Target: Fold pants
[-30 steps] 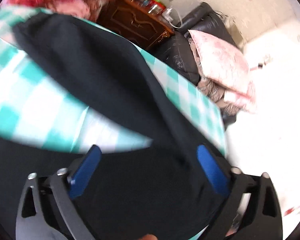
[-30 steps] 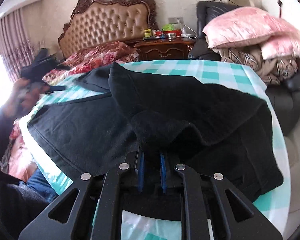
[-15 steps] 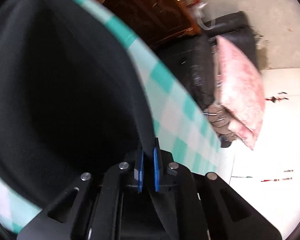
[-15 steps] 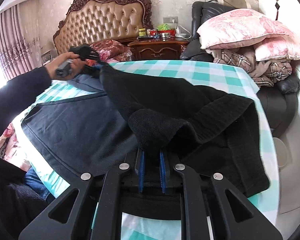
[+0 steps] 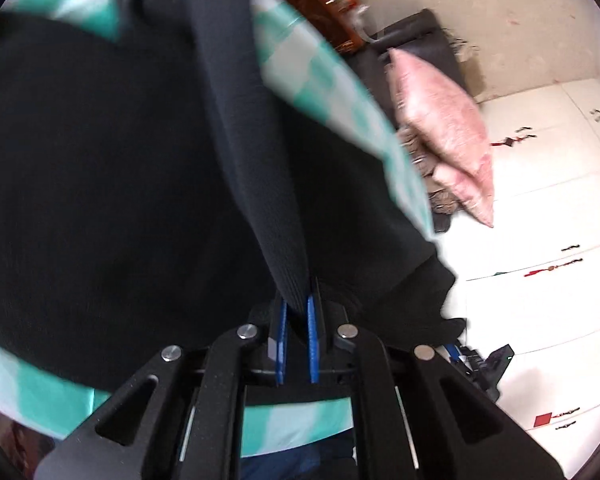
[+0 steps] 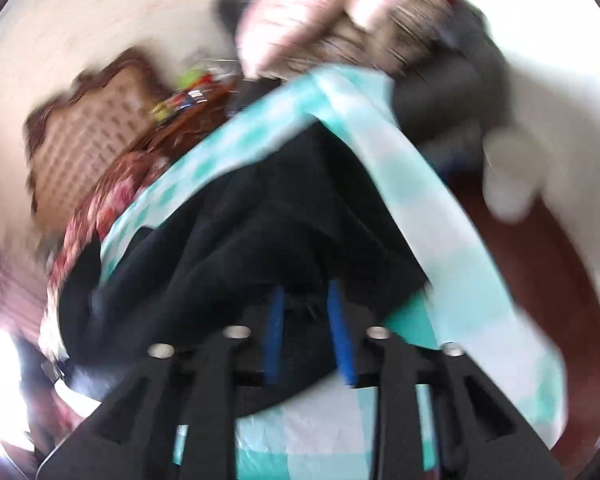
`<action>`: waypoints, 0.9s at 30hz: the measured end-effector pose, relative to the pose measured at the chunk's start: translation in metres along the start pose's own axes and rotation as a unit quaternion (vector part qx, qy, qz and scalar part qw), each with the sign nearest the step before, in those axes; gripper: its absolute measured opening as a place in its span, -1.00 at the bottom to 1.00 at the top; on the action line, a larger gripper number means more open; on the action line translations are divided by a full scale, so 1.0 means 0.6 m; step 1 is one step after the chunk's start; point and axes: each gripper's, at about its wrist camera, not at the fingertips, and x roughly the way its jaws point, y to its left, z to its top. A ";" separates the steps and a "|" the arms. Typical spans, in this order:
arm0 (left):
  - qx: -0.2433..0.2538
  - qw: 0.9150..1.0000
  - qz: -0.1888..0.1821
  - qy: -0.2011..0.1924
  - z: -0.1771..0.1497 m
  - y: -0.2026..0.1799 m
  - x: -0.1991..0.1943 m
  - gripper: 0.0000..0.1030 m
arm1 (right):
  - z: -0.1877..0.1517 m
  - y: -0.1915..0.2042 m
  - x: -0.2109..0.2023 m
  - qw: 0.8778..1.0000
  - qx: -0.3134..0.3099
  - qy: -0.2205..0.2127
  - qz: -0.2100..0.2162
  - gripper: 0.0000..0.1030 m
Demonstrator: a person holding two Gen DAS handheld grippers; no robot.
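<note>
Left gripper (image 5: 296, 312) pinches the black pants' (image 5: 120, 180) ribbed edge; right gripper (image 6: 306, 308), just parting, frees its fold, which could slump sideways.

The left gripper (image 5: 296, 320) is pinching a ribbed band of the black pants (image 5: 100, 200), which are spreading over the teal checked tablecloth (image 5: 332, 96). A pink pillow (image 5: 444, 128) is lying beyond on what is probably a dark armchair (image 5: 424, 40); blur is softening everything.
</note>
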 end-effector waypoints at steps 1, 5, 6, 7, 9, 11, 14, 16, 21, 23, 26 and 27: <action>-0.006 1.000 0.005 -0.004 -0.008 0.015 0.006 -0.84 | -0.006 -0.010 -0.003 1.000 0.026 0.003 0.007 0.08; 0.005 1.000 0.012 -0.010 -0.008 0.023 0.006 -0.80 | -0.031 -0.022 -0.028 0.997 0.068 0.001 0.024 0.14; 0.009 1.000 0.013 -0.013 -0.012 0.014 0.008 -0.80 | -0.034 -0.019 -0.030 0.997 0.071 0.002 0.033 0.23; 0.014 1.000 0.016 -0.015 -0.007 0.012 0.012 -0.80 | -0.035 -0.016 -0.030 0.997 0.073 0.003 0.037 0.31; 0.015 1.000 0.021 -0.017 -0.013 0.015 0.021 -0.77 | -0.038 -0.005 -0.023 0.997 0.068 0.005 0.031 0.31; 0.011 0.999 0.025 -0.018 -0.020 0.005 0.021 -0.60 | -0.032 0.004 -0.013 0.997 0.070 0.008 0.035 0.31; 0.001 0.999 0.030 -0.033 -0.021 0.012 0.008 -0.20 | -0.024 0.007 -0.008 0.997 0.067 0.006 0.039 0.31; 0.002 0.998 0.036 -0.046 -0.017 0.005 -0.001 -0.08 | -0.019 0.011 -0.002 0.997 0.064 0.006 0.034 0.31; 0.002 0.996 0.051 -0.078 0.012 -0.006 -0.025 0.09 | -0.016 0.034 0.008 0.999 0.033 0.008 -0.010 -0.09; 0.015 0.993 0.081 -0.089 0.026 -0.013 -0.024 0.12 | -0.014 0.047 0.018 0.999 0.014 0.018 -0.024 -0.26; 0.010 0.990 0.120 -0.074 0.052 -0.003 -0.004 -0.64 | -0.004 0.066 0.029 0.999 -0.012 0.021 -0.045 -0.56; 0.008 0.989 0.132 -0.068 0.057 -0.001 -0.003 -0.83 | -0.001 0.072 0.024 0.999 -0.016 0.015 -0.047 -0.61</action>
